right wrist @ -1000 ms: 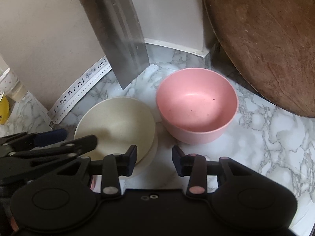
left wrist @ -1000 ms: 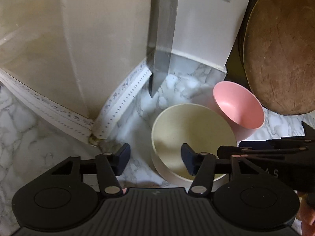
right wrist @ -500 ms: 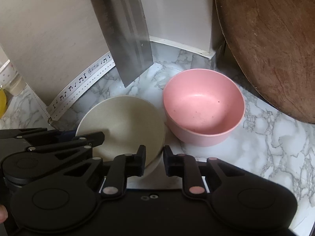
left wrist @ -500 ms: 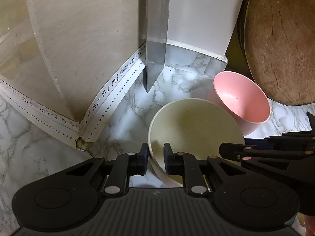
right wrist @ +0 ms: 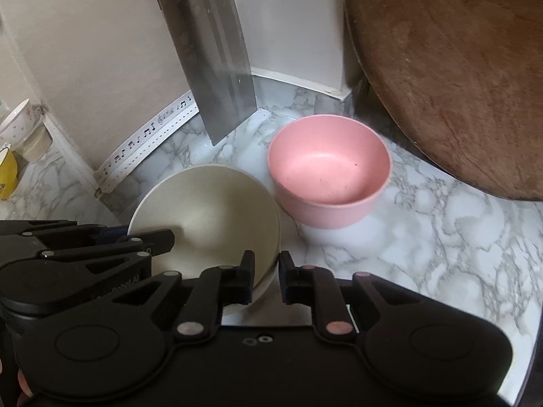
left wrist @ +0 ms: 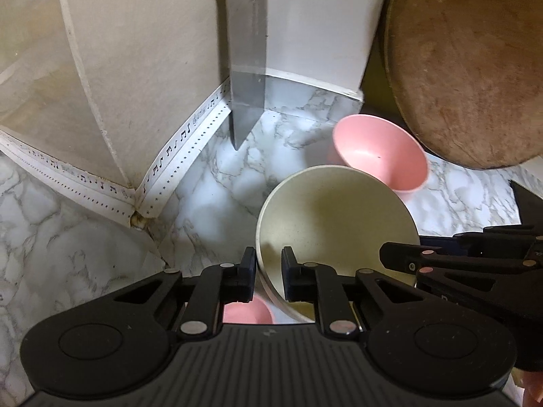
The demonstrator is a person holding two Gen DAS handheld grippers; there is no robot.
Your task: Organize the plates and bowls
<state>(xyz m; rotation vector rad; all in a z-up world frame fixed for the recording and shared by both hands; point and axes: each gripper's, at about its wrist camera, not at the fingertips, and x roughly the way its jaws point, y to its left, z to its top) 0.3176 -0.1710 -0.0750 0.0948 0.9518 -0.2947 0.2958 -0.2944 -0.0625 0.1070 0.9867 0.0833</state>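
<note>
A cream bowl point(left wrist: 336, 224) point(right wrist: 210, 213) is held tilted over the marble counter point(right wrist: 441, 237). My left gripper point(left wrist: 268, 268) is shut on its left rim, one pad inside the bowl and one outside. My right gripper point(right wrist: 266, 271) has the bowl's right rim between its pads and its jaws are closing on it. Each gripper shows in the other's view: the right gripper point(left wrist: 400, 257), the left gripper point(right wrist: 152, 237). A pink bowl point(left wrist: 380, 156) point(right wrist: 329, 169) stands upright just behind the cream one. Something pink point(left wrist: 247, 312) shows under the cream bowl; what it is I cannot tell.
A cleaver blade point(left wrist: 246, 68) point(right wrist: 220, 68) hangs at the wall corner, tip near the counter. A round wooden board point(left wrist: 468, 68) point(right wrist: 458, 68) leans at the right. Music-note tape point(left wrist: 176, 156) runs along the wall foot. A white cup point(right wrist: 13, 122) and a yellow cup point(right wrist: 6, 176) stand far left.
Both grippers went from open to shut on opposite rims of the cream bowl. The bowl now looks tilted and drawn a little nearer, away from the pink bowl.
</note>
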